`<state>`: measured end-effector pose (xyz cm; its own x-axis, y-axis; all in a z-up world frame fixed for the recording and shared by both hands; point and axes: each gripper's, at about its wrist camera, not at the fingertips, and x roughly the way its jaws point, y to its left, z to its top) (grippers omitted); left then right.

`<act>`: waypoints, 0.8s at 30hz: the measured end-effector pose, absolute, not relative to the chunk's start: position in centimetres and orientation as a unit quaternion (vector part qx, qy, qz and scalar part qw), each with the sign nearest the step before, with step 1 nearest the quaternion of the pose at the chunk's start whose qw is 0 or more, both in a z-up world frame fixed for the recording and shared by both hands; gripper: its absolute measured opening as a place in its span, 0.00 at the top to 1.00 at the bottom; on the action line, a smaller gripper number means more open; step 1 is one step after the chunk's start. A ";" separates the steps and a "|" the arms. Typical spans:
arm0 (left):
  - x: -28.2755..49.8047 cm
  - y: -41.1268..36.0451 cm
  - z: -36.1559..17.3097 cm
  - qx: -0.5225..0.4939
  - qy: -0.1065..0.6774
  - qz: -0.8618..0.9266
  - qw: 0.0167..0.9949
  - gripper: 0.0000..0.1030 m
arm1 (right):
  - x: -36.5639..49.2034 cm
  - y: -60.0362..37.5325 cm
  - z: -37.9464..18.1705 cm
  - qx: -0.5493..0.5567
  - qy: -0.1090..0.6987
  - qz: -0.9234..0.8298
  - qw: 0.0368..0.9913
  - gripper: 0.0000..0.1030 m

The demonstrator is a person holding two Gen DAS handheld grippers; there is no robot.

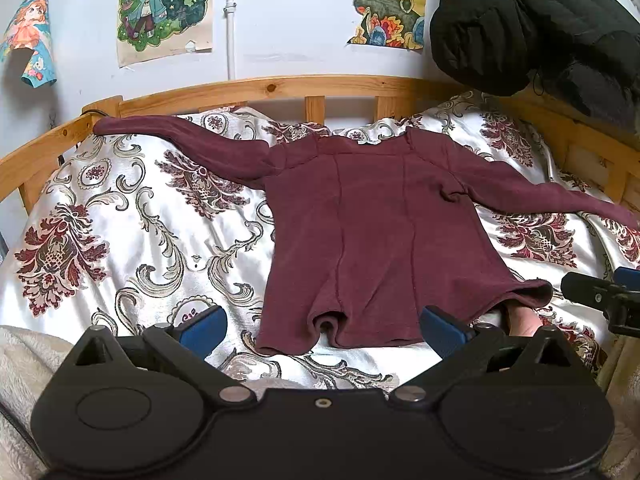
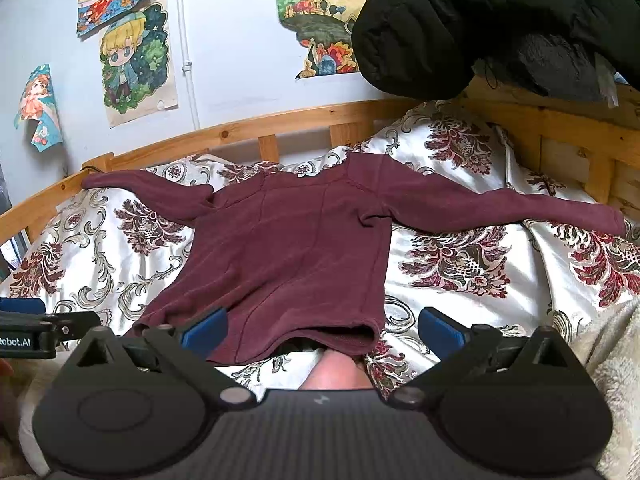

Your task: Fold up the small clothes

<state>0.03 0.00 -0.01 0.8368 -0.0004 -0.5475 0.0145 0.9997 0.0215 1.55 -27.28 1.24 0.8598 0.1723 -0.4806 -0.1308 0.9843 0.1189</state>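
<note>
A: Counting first: one maroon long-sleeved top point(image 1: 372, 236) lies flat on the patterned bedspread point(image 1: 132, 240), neck toward the wooden bed rail point(image 1: 256, 88), both sleeves spread outward, hem nearest the cameras. How many tongs are visible?

B: Two. The left tongs point(image 1: 322, 330) stand wide open, the blue pads point(image 1: 204, 330) spread to either side of the hem's left part, holding nothing. The right tongs point(image 2: 322, 330) are equally wide open and hold nothing; their left pad sits over the hem, the right pad over bare bedspread beside the top's right edge.

A: Other counted items?

B: One black padded jacket point(image 1: 532, 28) hangs at upper right. The left view shows three drawings point(image 1: 164, 8) on the wall; the right view shows more, with at least two further sheets at its top edge.

A: What does one view show that the other does not?

B: The right view shows the right sleeve out to its cuff point(image 2: 612, 220), which the left view cuts off at the frame edge. It also shows a skin-coloured body part point(image 2: 334, 372) under the lifted hem; which part cannot be told. The left view shows the left sleeve end lying at the rail corner. Each view shows the other tongs at its margin, level with the hem.
</note>
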 end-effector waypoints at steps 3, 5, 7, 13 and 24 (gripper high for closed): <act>0.3 -0.7 -0.4 0.009 0.290 -0.004 0.957 0.01 | 1.6 -27.2 1.2 0.043 0.255 0.075 0.963 0.00; 1.2 -0.4 -0.7 0.002 0.299 -0.007 0.954 0.01 | 1.8 -27.6 1.3 0.052 0.257 0.066 0.963 0.00; 2.1 0.1 -0.1 -0.005 0.306 -0.007 0.952 0.01 | 2.2 -28.1 1.7 0.069 0.260 0.055 0.962 0.00; 4.7 0.1 2.4 0.009 0.298 -0.024 0.954 0.01 | 3.9 -31.4 3.0 0.118 0.240 0.004 0.964 0.00; 13.2 -1.0 4.4 0.028 0.295 -0.035 0.954 0.01 | 8.5 -38.4 4.1 0.187 0.198 -0.107 0.956 0.00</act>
